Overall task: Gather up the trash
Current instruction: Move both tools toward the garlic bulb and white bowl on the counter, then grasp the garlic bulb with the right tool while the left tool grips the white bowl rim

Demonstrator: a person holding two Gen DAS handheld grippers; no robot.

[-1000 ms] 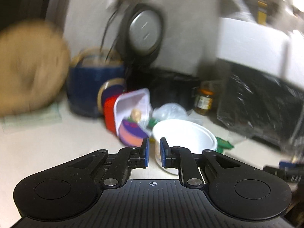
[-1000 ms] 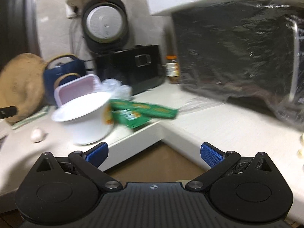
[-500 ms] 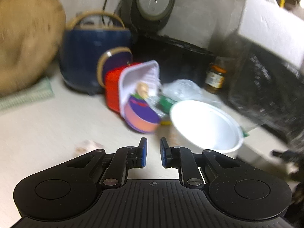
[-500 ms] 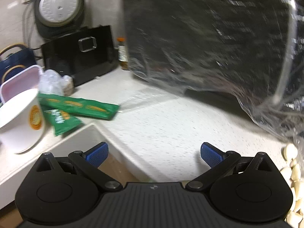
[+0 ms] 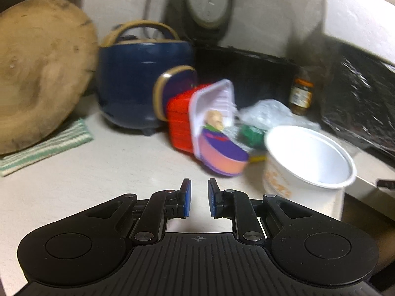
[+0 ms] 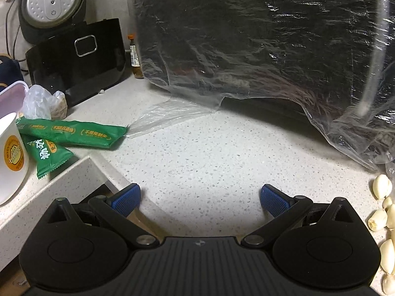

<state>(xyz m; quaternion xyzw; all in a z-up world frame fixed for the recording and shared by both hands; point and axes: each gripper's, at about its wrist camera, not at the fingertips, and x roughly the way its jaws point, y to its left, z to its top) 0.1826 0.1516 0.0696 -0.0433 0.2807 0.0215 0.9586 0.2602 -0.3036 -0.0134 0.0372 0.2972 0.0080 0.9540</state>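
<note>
Eyeing the white paper cup at two o'clock: light, crushable, best pinched at its rim. My left gripper is nearly closed, empty; my right gripper gapes wide, empty, green wrappers at ten o'clock.

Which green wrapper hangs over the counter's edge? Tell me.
The short green wrapper, beside the white cup: its lower end juts past the counter edge. The long green wrapper behind it lies fully on the counter.
</note>
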